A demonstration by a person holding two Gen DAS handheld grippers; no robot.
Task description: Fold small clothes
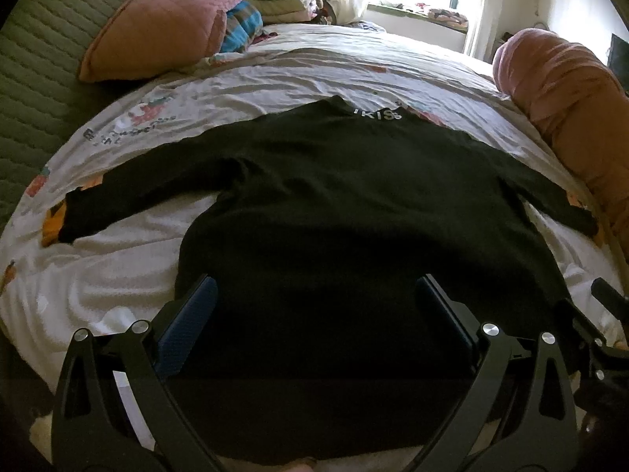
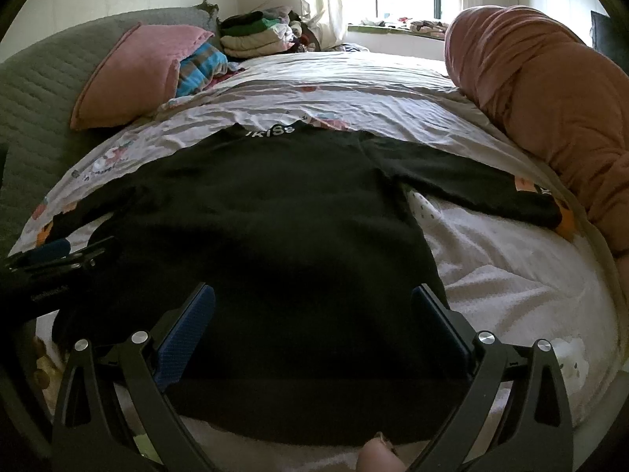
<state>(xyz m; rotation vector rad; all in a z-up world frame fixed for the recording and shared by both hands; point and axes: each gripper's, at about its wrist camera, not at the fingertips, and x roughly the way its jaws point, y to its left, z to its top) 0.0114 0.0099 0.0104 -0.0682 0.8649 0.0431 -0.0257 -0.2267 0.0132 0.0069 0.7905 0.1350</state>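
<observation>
Left hand-held gripper point(image 1: 314, 314) spread wide, blue pads either side of black sweater's point(image 1: 334, 204) lower body, nothing pinched. Right hand-held gripper point(image 2: 312, 314) likewise spread over hem area nearer sweater's right edge. Sweater flat on bed point(image 1: 118, 275), sleeves out sideways, collar with white lettering at far end. Pink pillow point(image 1: 157, 27) far left; rolled orange-pink quilt point(image 2: 550, 90) along right side. Folded clothes stack point(image 2: 255, 35) beyond pillow.
</observation>
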